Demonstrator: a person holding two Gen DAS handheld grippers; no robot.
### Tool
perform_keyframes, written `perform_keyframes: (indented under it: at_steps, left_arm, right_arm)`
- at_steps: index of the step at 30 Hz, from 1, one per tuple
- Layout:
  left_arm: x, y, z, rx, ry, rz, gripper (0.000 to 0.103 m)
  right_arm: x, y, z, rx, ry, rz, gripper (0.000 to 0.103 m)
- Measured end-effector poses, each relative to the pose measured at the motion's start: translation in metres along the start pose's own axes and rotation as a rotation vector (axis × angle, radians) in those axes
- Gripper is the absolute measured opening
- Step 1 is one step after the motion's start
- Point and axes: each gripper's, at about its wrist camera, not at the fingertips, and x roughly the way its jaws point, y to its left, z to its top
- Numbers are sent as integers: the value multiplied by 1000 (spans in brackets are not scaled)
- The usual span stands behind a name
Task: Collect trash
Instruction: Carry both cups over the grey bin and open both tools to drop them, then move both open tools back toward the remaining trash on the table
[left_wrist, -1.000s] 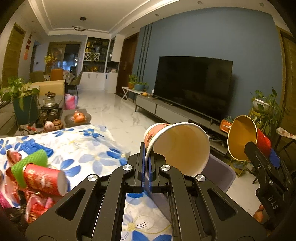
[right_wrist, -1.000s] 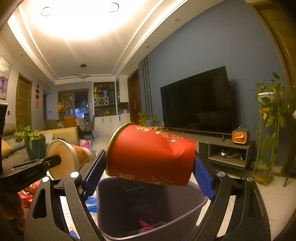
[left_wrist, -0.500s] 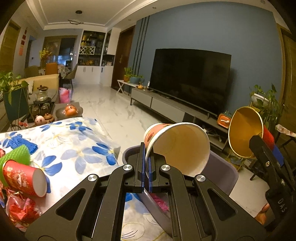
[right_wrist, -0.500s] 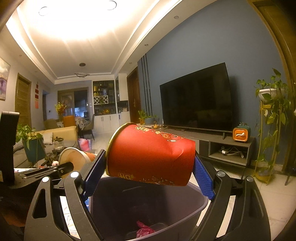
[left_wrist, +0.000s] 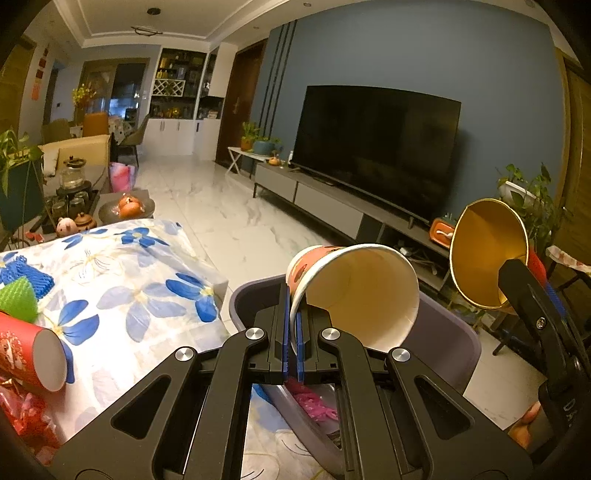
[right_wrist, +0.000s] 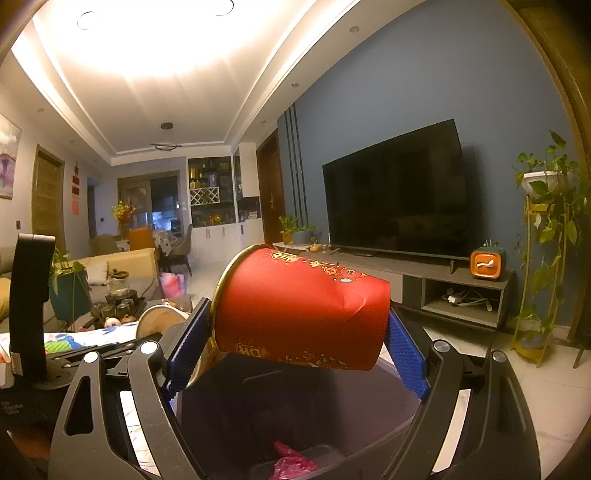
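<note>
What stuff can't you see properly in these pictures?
- Bin bottom: in both views the tongs' frames and the cups cover most of it; only a pink scrap shows.
- Red cup: its inside faces away in the right view.
- Table trash: cut off by the left view's edge.

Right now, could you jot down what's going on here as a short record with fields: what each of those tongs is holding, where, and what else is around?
left tongs: shut on the rim of the white-lined paper cup, which lies on its side
right tongs: shut on the red paper cup, gripped end to end, dented
position: both cups over the grey bin
bin contents: pink wrapper at the bottom
left on the table: another red cup on the floral tablecloth, crumpled wrappers, green foam net
background: television
</note>
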Motion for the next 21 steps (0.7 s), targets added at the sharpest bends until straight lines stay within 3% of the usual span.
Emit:
perform_keyframes:
  at_steps: [3,5,7,9,19,21]
  left_arm:
    - [2,-2,-1,5,-7,-3,2]
    - [6,-1,-1,11,4,-7,14]
    - [9,1,-1,8,17,5,57]
    - [5,5,-2,-12,-3,-4,68]
    - [-32,32,-4,-94,-54,86,86]
    - [-43,35,-7,-99,-61,104,88]
  right_arm:
    - [1,0,1,2,-12,9,85]
    - [2,-2,1,9,-9,26,87]
    - [2,-5,2,20,-15,34,88]
    - [0,-6,3,22,-22,24,90]
    - [-26,-2,9,7,-58,17,90]
    - [-33,0,9,6,-53,23,95]
